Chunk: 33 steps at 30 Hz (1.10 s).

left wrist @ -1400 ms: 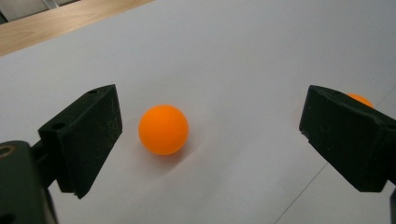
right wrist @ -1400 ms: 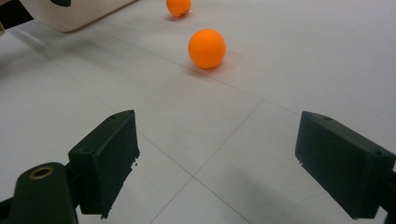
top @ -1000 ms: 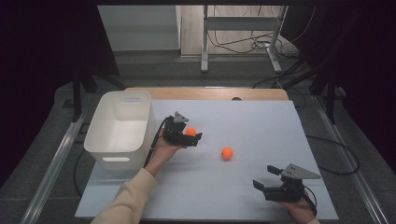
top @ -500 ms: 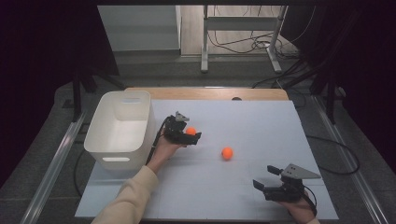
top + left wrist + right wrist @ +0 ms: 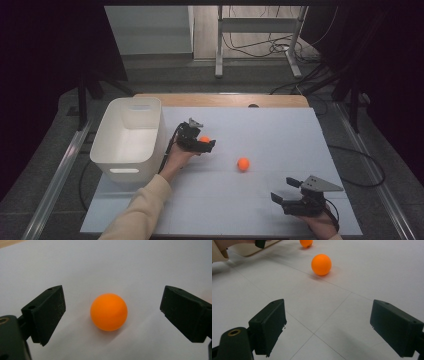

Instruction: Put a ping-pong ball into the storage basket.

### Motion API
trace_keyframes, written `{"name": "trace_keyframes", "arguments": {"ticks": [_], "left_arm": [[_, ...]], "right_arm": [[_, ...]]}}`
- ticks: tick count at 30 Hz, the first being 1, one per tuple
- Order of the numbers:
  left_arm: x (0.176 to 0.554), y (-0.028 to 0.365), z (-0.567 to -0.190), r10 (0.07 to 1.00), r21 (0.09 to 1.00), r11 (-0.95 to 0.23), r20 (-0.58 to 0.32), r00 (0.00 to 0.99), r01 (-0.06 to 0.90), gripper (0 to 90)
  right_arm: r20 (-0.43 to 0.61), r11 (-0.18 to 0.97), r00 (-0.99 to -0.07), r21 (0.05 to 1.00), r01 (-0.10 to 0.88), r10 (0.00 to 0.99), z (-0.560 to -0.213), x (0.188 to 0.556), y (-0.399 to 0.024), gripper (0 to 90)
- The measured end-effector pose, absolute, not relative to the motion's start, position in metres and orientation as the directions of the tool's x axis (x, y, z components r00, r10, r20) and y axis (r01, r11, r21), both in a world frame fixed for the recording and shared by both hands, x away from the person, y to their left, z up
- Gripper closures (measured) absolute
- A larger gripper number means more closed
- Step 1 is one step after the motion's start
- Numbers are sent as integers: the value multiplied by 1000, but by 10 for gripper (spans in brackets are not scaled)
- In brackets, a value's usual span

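An orange ball lies on the white table between the spread jaws of my left gripper, touching neither. From above, that same ball peeks out at the left gripper, just right of the white bin. A second orange ball rests alone mid-table; it also appears ahead of my right gripper as the nearer ball, with the first ball farther back. The right gripper stands open near the front right edge, holding nothing.
The white bin stands empty at the table's left side. A wooden strip runs along the table's far edge. Beyond it are metal stand legs and cables on the floor. A sleeve reaches in from the bottom left.
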<state>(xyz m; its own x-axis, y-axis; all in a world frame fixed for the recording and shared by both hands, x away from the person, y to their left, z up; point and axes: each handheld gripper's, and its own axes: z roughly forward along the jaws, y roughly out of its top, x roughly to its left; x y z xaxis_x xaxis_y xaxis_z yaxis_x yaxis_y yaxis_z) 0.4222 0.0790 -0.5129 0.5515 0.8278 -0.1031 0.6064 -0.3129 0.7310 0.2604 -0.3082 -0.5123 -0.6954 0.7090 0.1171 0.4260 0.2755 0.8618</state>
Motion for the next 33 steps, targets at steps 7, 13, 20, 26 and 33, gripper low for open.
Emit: {"name": "trace_keyframes", "arguments": {"ticks": [7,13,20,26,33], "left_arm": [[428,79,-521,831,716,-331,-87,549,615,74],[431,80,-525,833,707,-331,-92,545,625,79],[432,81,-527,825,703,-339,-98,557,625,96],[432,79,-529,816,694,-358,-92,570,625,155],[434,81,-533,820,677,-361,-97,564,642,220]], "right_arm": [[116,275,-694,862,425,710,-512,260,-309,139],[116,276,-695,862,425,710,-512,260,-309,139],[116,277,-694,860,428,711,-513,261,-309,139],[114,273,-696,866,420,709,-512,260,-309,139],[113,274,-696,865,420,709,-511,260,-309,140]]}}
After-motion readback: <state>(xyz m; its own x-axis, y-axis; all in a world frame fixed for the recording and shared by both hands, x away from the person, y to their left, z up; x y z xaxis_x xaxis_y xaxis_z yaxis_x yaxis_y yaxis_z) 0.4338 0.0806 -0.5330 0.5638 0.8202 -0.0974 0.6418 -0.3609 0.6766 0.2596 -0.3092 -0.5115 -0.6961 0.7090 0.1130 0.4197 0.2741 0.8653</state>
